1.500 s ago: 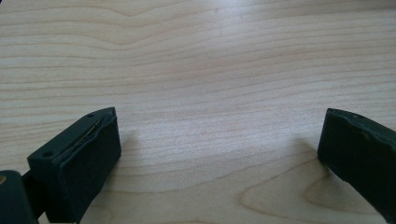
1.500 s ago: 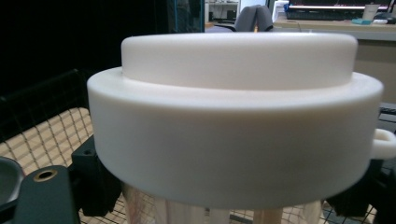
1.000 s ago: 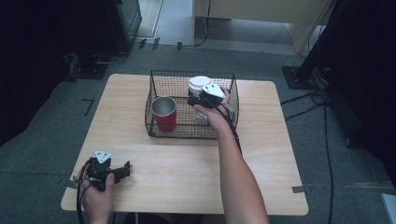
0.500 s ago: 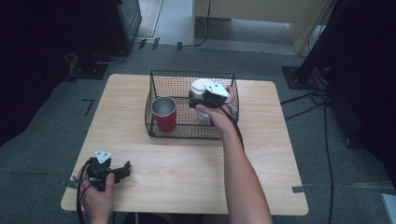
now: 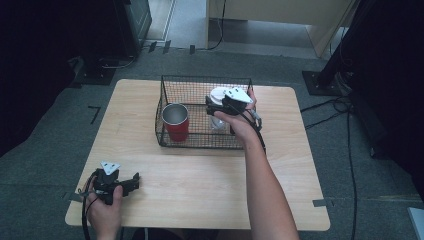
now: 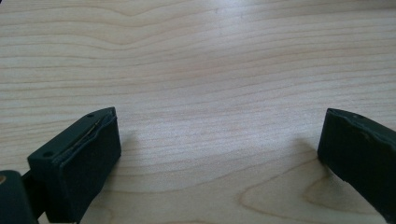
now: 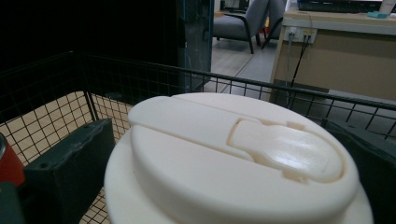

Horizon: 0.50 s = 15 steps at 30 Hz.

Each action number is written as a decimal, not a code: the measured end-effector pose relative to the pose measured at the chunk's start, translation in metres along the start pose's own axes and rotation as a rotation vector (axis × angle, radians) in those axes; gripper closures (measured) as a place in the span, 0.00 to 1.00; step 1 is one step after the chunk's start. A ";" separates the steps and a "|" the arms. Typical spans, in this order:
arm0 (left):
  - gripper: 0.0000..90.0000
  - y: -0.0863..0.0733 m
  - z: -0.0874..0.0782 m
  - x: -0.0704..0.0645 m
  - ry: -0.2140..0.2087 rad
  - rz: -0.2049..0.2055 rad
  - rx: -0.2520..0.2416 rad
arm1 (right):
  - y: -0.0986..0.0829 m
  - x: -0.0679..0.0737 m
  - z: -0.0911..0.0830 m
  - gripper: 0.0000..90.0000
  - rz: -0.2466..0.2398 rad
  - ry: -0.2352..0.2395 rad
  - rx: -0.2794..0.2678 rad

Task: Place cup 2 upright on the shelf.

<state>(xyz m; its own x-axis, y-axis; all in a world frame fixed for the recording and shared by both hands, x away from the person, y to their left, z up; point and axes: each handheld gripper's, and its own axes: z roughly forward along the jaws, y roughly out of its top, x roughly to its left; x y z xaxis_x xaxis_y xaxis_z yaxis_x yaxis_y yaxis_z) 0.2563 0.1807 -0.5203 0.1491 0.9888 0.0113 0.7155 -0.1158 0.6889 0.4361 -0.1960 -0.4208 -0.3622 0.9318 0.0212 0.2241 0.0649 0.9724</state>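
A white-lidded cup (image 5: 218, 93) stands at the right side of a black wire basket (image 5: 205, 78) on the wooden table (image 5: 200, 190). My right gripper (image 5: 214, 106) reaches into the basket, open, with a jaw on each side of the cup. In the right gripper view the cream lid (image 7: 233, 154) sits close between the two black jaws of that gripper (image 7: 219, 140); whether the jaws touch the cup is hidden. My left gripper (image 5: 134, 181) rests at the table's front left. It (image 6: 219, 140) stands open over bare wood.
A red metal cup (image 5: 175, 122) stands upright in the basket's left half, and its red side (image 7: 7, 163) shows past my right gripper's left jaw. The basket's wire wall (image 7: 140, 74) rises beyond the lid. Desks and dark equipment stand on the floor past the table.
My right gripper has shifted slightly right and farther into the basket, closing in around the white-lidded cup. The left gripper has stayed still.
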 end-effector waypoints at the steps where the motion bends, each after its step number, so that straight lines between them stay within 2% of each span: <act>1: 0.00 0.000 0.000 0.000 0.000 0.000 0.000 | 0.001 0.000 -0.001 0.00 0.002 0.000 0.002; 5: 0.00 0.000 0.000 0.000 0.000 0.000 0.000 | 0.002 0.000 -0.004 0.00 -0.012 0.005 0.005; 15: 0.00 0.000 0.000 0.000 0.000 0.000 0.000 | 0.012 0.003 -0.018 0.00 -0.012 0.002 -0.012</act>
<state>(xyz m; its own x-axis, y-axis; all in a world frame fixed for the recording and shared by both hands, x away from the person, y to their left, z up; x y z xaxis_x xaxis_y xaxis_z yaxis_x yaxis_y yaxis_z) 0.2563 0.1806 -0.5203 0.1487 0.9888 0.0111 0.7153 -0.1153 0.6892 0.4217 -0.1985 -0.4048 -0.3665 0.9303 0.0104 0.2091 0.0715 0.9753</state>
